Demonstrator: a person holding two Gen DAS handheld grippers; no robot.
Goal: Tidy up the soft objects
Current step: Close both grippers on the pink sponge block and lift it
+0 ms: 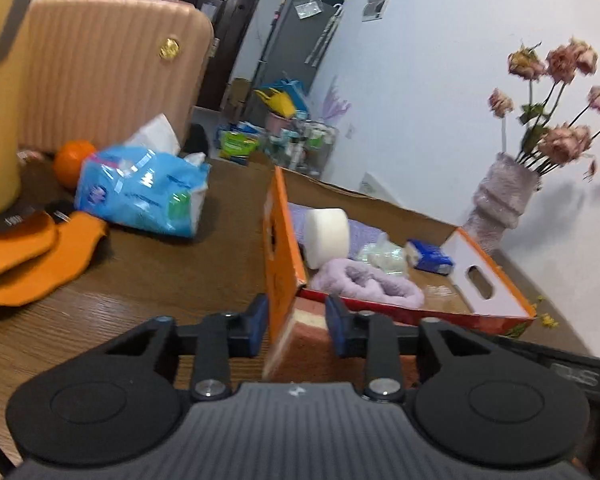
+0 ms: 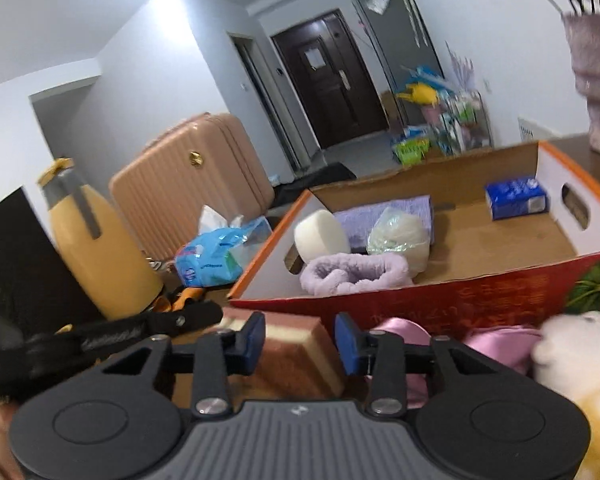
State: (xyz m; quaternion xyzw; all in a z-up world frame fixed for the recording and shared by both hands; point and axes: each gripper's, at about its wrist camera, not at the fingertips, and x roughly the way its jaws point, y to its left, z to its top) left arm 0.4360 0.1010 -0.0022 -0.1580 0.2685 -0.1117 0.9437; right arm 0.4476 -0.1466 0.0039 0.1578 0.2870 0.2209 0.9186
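Observation:
A layered pink, cream and brown sponge block (image 1: pixel 312 340) lies on the wooden table against the near corner of the orange and red cardboard box (image 1: pixel 488 312). My left gripper (image 1: pixel 298 330) has a blue pad against each side of the block. My right gripper (image 2: pixel 300 342) straddles the same block (image 2: pixel 296 360) from the other side. Its left pad overlaps the block and its right pad sits at the block's edge, and blur hides whether they press. Inside the box (image 2: pixel 460 292) are a white roll (image 2: pixel 320 236), a lilac fluffy band (image 2: pixel 352 274) and a blue tissue pack (image 2: pixel 516 198).
A pink satin item (image 2: pixel 404 332) and a white plush toy (image 2: pixel 580 360) lie right of the block. On the left are a blue tissue bag (image 1: pixel 144 192), an orange cloth (image 1: pixel 32 256), a yellow flask (image 2: pixel 100 248) and a pink suitcase (image 1: pixel 108 68). A vase (image 1: pixel 500 200) stands behind the box.

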